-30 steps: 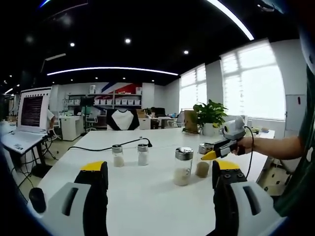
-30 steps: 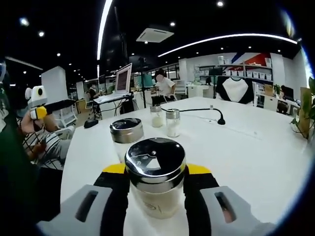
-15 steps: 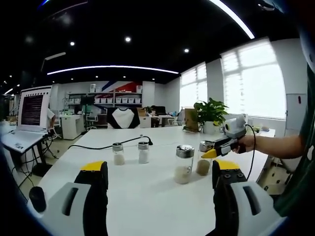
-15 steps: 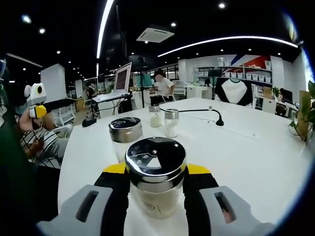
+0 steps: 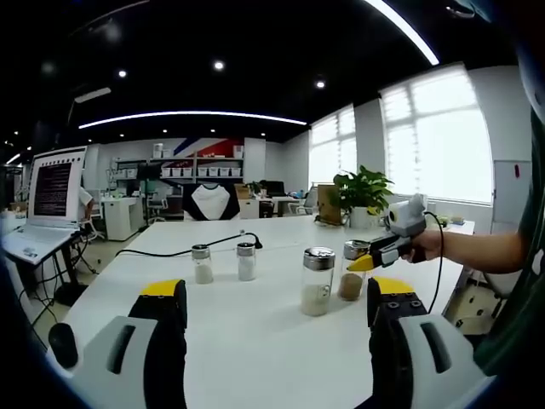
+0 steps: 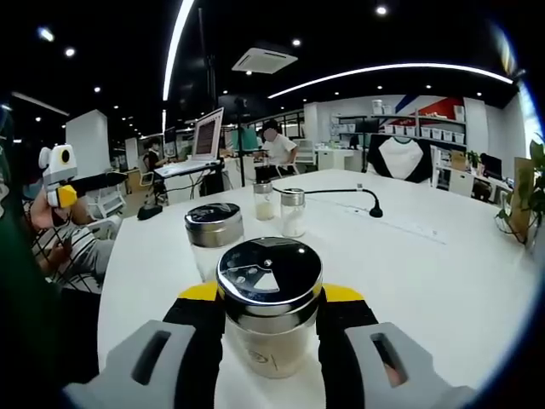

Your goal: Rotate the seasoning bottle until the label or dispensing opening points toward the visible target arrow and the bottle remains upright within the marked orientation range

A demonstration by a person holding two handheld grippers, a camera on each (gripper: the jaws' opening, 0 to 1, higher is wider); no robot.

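A glass seasoning bottle with a chrome shaker lid stands upright on the white table. My right gripper is shut on it, yellow-tipped jaws pressed against both sides just under the lid. In the left gripper view the same bottle shows brownish contents, with the right gripper on it and a person's hand behind. My left gripper hovers open over the table, nothing between its jaws, well short of the bottles. It also appears as the left gripper at far left.
A second large shaker bottle stands beside the held one. Two small shakers stand farther back, near a black cable. A potted plant sits at the table's far end. A laptop is on a stand at left.
Both views have shifted slightly with the hands. The right gripper still holds the bottle; its lid looks turned a little. The left gripper stays open.
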